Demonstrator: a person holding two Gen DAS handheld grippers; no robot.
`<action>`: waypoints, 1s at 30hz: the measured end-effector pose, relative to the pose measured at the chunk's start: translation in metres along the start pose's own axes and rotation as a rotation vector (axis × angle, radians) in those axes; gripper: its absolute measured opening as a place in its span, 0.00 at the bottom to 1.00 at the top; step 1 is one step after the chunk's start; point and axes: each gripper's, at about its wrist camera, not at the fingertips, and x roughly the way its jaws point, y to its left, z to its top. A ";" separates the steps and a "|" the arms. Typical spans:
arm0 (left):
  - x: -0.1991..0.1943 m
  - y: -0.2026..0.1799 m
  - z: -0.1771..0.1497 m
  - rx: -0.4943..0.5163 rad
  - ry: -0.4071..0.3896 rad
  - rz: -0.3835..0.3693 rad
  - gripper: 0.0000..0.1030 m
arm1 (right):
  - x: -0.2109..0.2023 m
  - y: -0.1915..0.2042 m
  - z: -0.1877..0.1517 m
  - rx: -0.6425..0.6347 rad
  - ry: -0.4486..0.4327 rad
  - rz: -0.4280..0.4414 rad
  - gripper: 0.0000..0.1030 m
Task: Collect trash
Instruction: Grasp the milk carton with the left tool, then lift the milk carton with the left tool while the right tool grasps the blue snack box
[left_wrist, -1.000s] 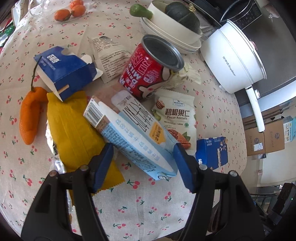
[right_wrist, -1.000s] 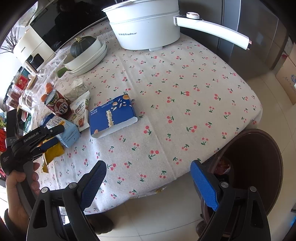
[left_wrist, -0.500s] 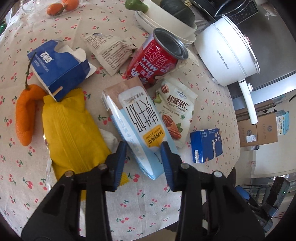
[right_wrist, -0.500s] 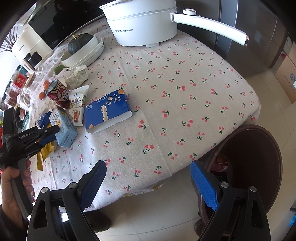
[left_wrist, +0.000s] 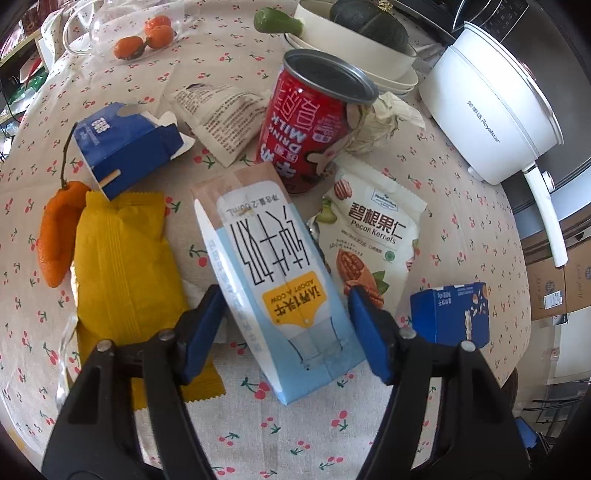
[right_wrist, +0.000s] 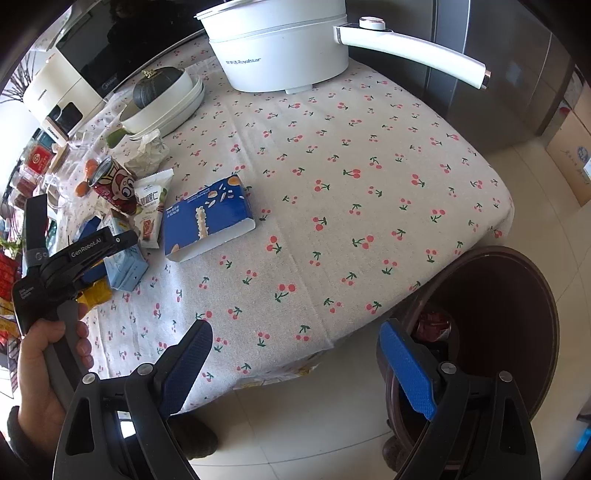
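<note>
A light-blue milk carton (left_wrist: 273, 266) lies flat on the cherry-print tablecloth (left_wrist: 461, 206), its long side running away from me. My left gripper (left_wrist: 286, 328) stands astride the carton's near end. Its jaws are opening, with a blue pad close to each side of the carton and neither pressing on it. Around the carton lie a yellow wrapper (left_wrist: 122, 266), a pecan bag (left_wrist: 373, 236), a tipped red milk can (left_wrist: 314, 122), a torn blue carton (left_wrist: 125, 147) and a blue box (left_wrist: 450, 314). My right gripper (right_wrist: 295, 362) hangs open and empty past the table edge, beside a dark brown bin (right_wrist: 546, 295).
An orange pepper (left_wrist: 55, 240) lies left of the yellow wrapper. Stacked bowls (left_wrist: 354, 55) holding a squash and a white electric pot (left_wrist: 495, 107) stand at the back. A hand (right_wrist: 40, 369) holds the left gripper. The bin stands on the tiled floor (right_wrist: 295, 424).
The left jaws narrowed, then spread again. The milk carton turned from slanting across the view to lying lengthwise between the jaws. The right gripper kept still.
</note>
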 end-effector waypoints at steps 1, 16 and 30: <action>-0.002 0.001 -0.001 0.001 -0.003 -0.012 0.59 | 0.000 0.000 0.001 0.004 -0.001 0.002 0.91; -0.079 0.020 -0.034 0.272 -0.041 -0.164 0.53 | 0.031 0.065 0.031 -0.138 -0.090 -0.022 1.00; -0.081 0.037 -0.028 0.306 -0.034 -0.154 0.53 | 0.079 0.098 0.057 -0.290 -0.097 0.005 1.00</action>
